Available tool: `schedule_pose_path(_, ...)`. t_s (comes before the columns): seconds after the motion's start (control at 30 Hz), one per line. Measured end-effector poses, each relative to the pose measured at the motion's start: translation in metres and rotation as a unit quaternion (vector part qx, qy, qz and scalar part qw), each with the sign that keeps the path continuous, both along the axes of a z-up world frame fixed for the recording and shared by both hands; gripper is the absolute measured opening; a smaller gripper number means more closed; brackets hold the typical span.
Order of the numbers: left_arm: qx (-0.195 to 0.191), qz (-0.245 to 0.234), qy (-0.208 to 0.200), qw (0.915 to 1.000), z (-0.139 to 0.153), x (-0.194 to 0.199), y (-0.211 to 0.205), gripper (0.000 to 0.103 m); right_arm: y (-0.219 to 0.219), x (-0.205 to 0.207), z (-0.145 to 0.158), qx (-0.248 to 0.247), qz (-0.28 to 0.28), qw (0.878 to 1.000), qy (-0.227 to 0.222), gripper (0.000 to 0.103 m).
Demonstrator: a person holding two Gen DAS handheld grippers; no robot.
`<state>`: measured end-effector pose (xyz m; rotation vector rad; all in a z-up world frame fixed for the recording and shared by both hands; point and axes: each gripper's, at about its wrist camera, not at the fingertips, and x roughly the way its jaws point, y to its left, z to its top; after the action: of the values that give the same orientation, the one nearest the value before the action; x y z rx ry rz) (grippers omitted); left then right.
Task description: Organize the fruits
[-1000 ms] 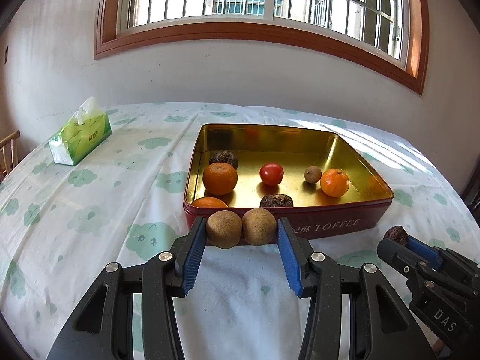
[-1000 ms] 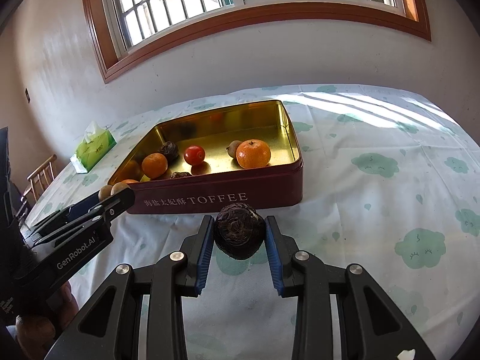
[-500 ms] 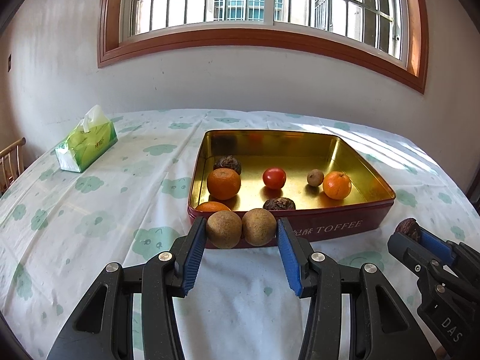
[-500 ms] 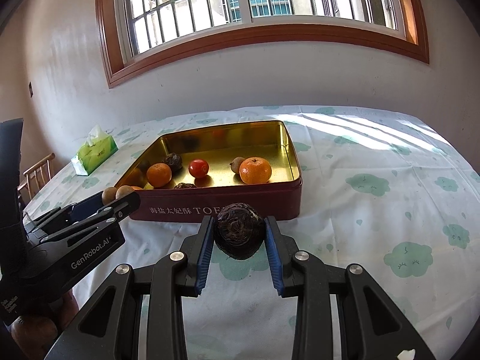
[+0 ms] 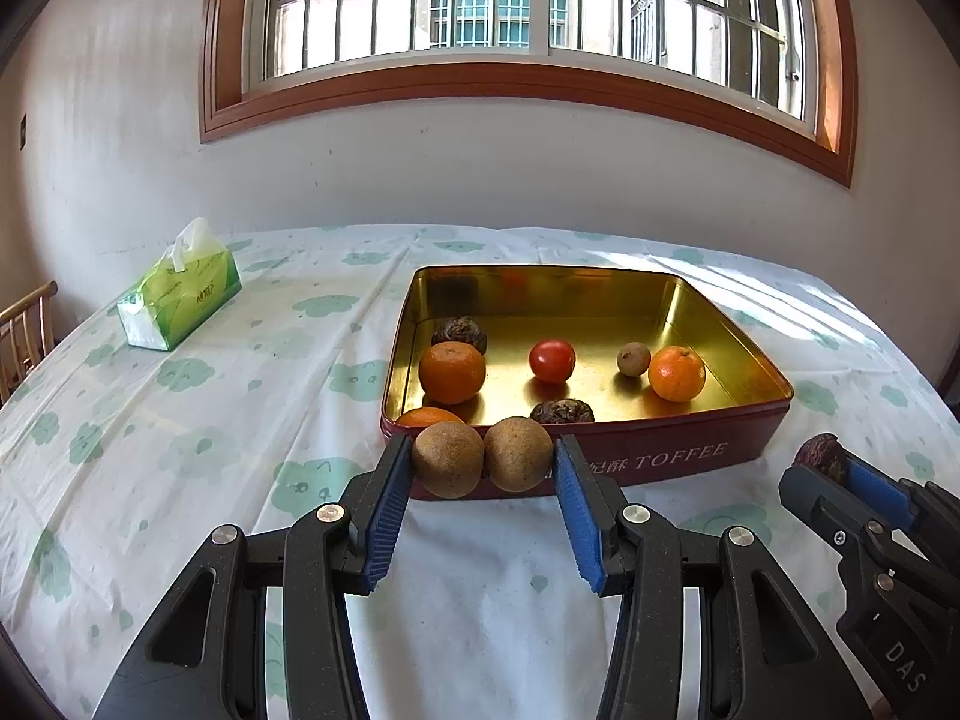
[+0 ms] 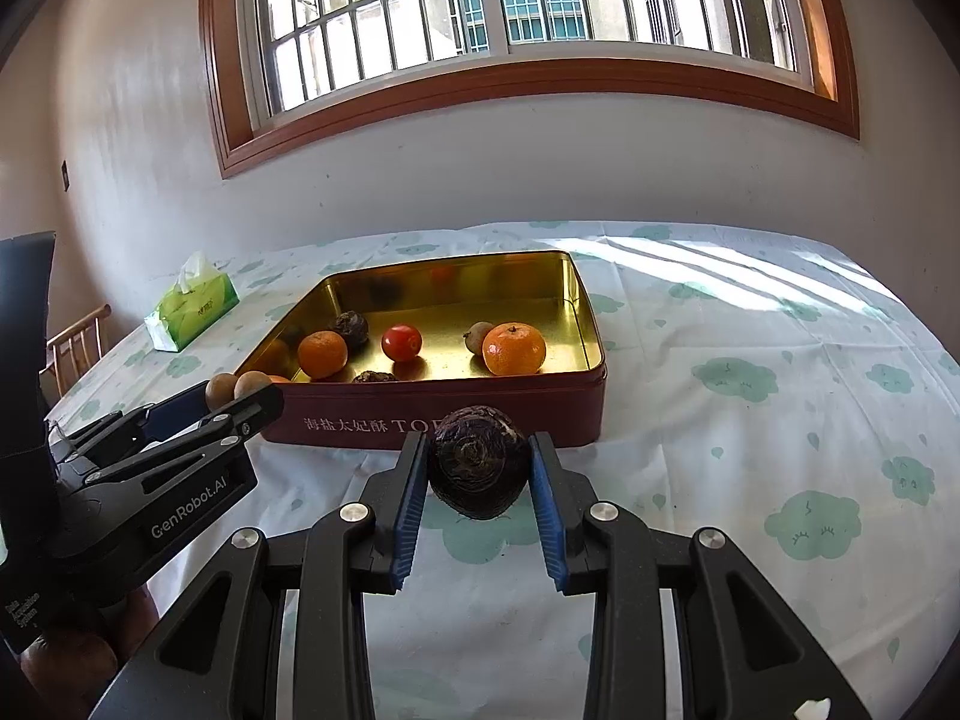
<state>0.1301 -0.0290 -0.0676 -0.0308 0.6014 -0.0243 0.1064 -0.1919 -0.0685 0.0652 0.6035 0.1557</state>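
The near wall of the toffee tin point(image 5: 660, 456) half hides 1 orange point(image 5: 429, 417) and 1 dark fruit point(image 5: 561, 411). Your left gripper point(image 5: 483, 465) pinches 2 brown fruits point(image 5: 447, 459) side by side before the tin. Your right gripper point(image 6: 478, 468) clamps 1 dark bulb point(image 6: 478, 461). Inside the tin: 3 oranges, 2 dark fruits, 1 tomato point(image 5: 552, 360), 1 small brown fruit point(image 5: 633, 358).
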Motion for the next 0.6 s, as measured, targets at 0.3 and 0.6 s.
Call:
schedule_pose_path(0.3,0.000,0.001,-0.001,1.0000,0.0008,-0.0006,-0.0003,0.049,0.0005,-0.0001,0.0008,-0.001,0.001,1.000,-0.001,0.031)
schedule_pose_path(0.6,0.002,0.001,-0.003,1.0000,0.0017,-0.0009,0.0001,0.049,0.0009,0.0000,0.0008,-0.002,0.002,1.000,-0.001,0.031)
